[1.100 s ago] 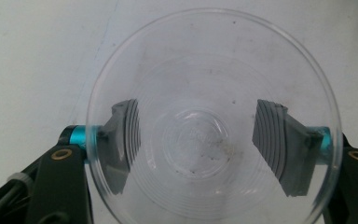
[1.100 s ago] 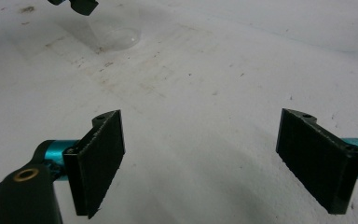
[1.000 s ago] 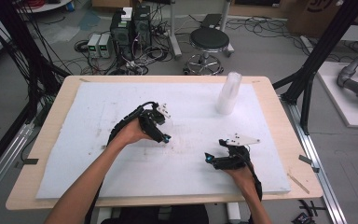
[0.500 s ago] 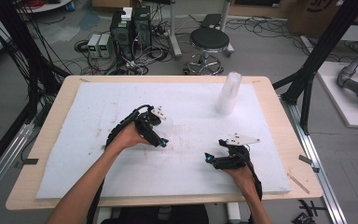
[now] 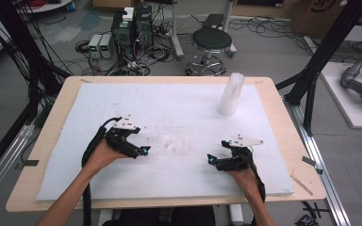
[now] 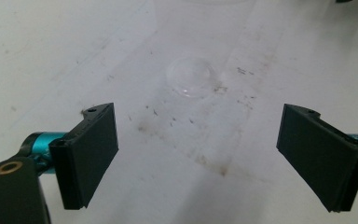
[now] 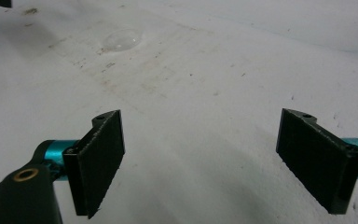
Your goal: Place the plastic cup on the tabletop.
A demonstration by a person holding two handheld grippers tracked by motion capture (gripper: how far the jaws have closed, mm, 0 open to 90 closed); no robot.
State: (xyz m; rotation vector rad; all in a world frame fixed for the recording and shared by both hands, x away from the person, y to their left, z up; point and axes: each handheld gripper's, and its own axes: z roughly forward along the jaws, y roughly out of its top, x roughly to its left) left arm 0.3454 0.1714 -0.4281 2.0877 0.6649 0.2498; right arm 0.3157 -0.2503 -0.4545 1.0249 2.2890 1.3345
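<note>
Gaping jaws: the left gripper [image 6: 198, 154] is held spread, nothing between its pads.
Right gripper [image 7: 200, 158]: likewise spread wide and unladen.
Clear plastic lid [image 6: 191, 77]: lying flat on the white board [image 5: 188, 174], just ahead of the left gripper.
Stacked clear cups [image 5: 231, 94]: set upright, well beyond.

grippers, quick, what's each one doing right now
left gripper: open, jaws just opened, nothing between them; small clear lid lies ahead.
right gripper: open, holding nothing.
</note>
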